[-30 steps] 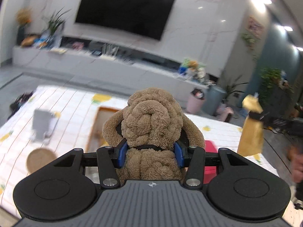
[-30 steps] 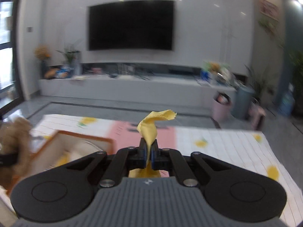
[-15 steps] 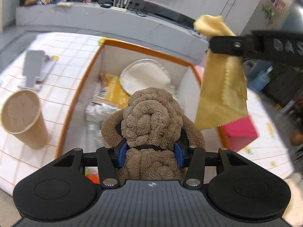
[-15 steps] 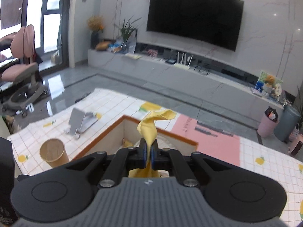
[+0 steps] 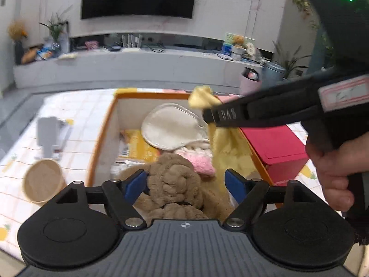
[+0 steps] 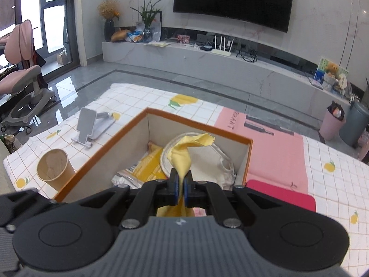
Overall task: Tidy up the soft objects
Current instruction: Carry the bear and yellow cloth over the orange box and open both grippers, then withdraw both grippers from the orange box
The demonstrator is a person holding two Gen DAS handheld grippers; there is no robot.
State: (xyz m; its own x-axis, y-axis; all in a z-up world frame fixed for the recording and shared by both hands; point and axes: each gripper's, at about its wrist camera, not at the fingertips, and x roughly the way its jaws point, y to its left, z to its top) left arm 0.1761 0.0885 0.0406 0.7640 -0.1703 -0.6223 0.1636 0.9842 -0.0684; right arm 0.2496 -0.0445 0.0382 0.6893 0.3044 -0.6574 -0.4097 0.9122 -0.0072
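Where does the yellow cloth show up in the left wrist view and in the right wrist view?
Left wrist view: the yellow cloth hangs right of centre from the right gripper, over the box's right side.
Right wrist view: it sits at centre, pinched in that gripper's shut jaws, its top corner curling up before the box's far wall.
Shared landmark: the orange-rimmed box, also the paper cup left of it.

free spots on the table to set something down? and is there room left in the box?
Bare tablecloth beyond the phone stand, up to the box's far corner. A gap between the stand and paper cup. The pink mat right of the box is mostly open, red case on its near end. Box is crowded: white pad, yellow packet, plush dog.
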